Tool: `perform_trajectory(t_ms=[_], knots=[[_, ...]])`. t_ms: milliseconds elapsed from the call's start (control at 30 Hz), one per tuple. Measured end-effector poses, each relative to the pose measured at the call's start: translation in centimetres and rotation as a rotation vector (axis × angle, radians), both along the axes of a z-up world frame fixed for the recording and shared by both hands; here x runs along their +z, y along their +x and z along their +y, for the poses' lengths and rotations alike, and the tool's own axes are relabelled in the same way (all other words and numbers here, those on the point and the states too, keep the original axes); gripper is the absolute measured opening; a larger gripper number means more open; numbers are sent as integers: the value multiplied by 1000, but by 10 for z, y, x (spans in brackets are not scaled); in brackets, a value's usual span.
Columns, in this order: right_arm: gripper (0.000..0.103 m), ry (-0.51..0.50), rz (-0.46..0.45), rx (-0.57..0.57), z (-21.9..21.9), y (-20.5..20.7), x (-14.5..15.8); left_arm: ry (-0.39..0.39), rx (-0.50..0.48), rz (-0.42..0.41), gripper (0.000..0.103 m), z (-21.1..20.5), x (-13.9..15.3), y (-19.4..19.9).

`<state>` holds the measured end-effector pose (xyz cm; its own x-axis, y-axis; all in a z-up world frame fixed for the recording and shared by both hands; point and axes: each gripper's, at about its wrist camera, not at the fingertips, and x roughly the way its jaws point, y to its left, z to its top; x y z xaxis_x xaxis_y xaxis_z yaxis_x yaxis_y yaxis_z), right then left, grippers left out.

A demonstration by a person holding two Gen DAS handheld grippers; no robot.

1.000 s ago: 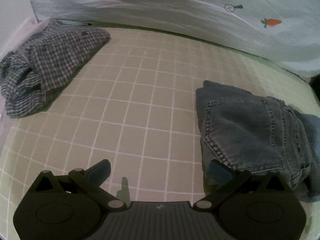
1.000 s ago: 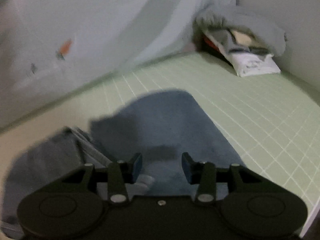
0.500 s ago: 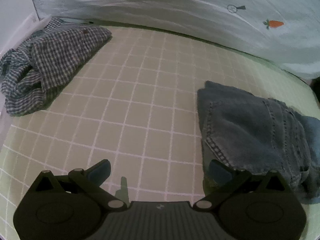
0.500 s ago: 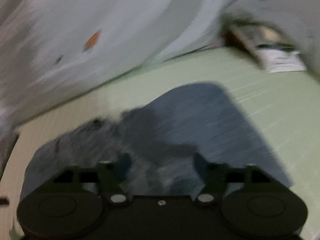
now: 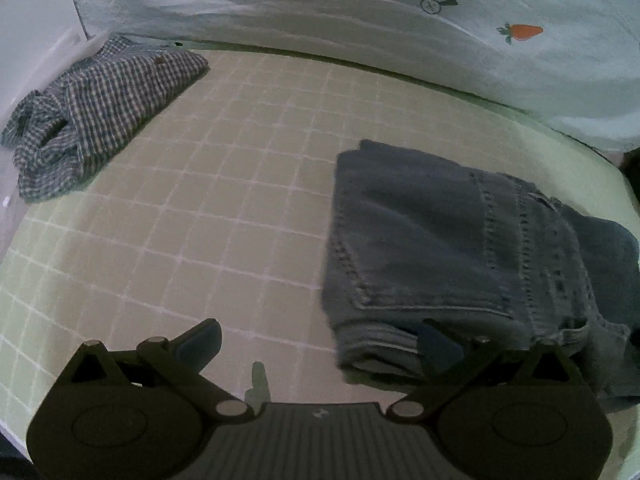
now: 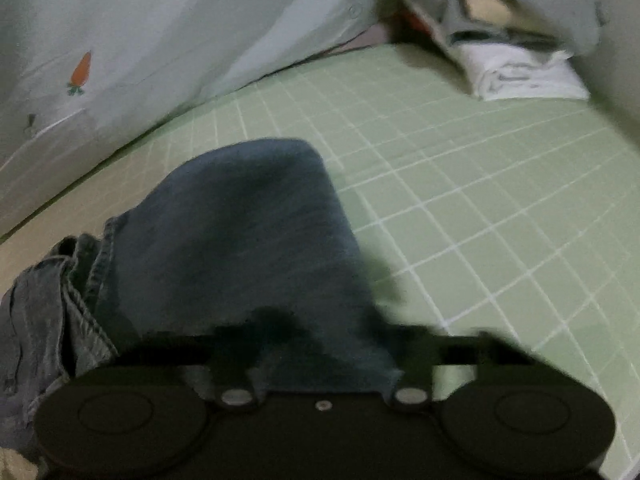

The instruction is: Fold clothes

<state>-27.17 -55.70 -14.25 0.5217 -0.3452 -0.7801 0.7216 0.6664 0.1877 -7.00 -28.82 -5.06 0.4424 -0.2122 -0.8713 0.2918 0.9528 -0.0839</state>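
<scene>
Folded blue jeans (image 5: 460, 248) lie on the green checked bed sheet (image 5: 200, 208), right of centre in the left wrist view. My left gripper (image 5: 318, 336) hovers low over the sheet, open wide and empty, with its right fingertip (image 5: 434, 340) at the near left corner of the jeans. In the right wrist view the jeans (image 6: 240, 240) stretch away from directly under my right gripper (image 6: 320, 344). That gripper is blurred; its fingers look spread wide over the denim with nothing held.
A crumpled checked shirt (image 5: 100, 112) lies at the far left by the wall. A pale quilt with a carrot print (image 5: 520, 32) runs along the back. A stack of folded clothes (image 6: 520, 68) sits at the far right corner.
The right gripper's fingers have spread from a narrow gap to wide apart, and its view has swung over the jeans. The left gripper has edged closer to the jeans' corner.
</scene>
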Motion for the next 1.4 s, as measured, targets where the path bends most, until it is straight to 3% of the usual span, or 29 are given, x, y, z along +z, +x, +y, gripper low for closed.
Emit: perform_trajectory(t_ms=[33, 67, 167, 267, 300, 367, 400, 433, 467, 600, 733, 1000, 1133, 1233, 1400], knots=[[10, 0, -10, 12, -2, -2, 2, 3, 5, 0, 103, -4, -1, -3], [7, -2, -60, 23, -2, -9, 11, 6, 11, -1, 103, -9, -1, -6], [7, -46, -254, 7, -5, -41, 54, 27, 30, 5, 103, -19, -4, -14], [12, -61, -180, -15, -24, -51, 43, 29, 41, 14, 103, -25, -6, -22], [12, -96, -52, -3, -27, -46, 32, 30, 44, 17, 103, -27, -7, -24], [15, -154, 75, 1, -23, -47, 24, 31, 51, 22, 103, -31, -8, -29], [22, -165, 61, 2, -19, -52, 26, 32, 51, 16, 103, -32, -7, -32], [43, -174, 44, 4, -15, -58, 29, 33, 51, 12, 103, -32, -7, -35], [56, -183, 27, 5, -11, -63, 31, 36, 52, 11, 103, -32, -6, -37], [58, -207, 52, 84, 6, -48, 30, 44, 48, 11, 103, -28, -5, -41], [69, -172, 33, 126, 28, -26, 26, 61, 49, 3, 103, -19, -3, -45], [73, -96, -12, 208, 80, 21, 16, 78, 73, 2, 103, 25, -5, -32], [74, -65, 16, 267, 120, 34, 3, 66, 67, -4, 103, 47, -6, -19], [74, -194, 113, 306, 152, 41, -7, 43, 54, -4, 103, 59, -7, -7], [77, -147, 117, 161, 152, 39, 4, -12, 7, -3, 103, 68, -8, 12]])
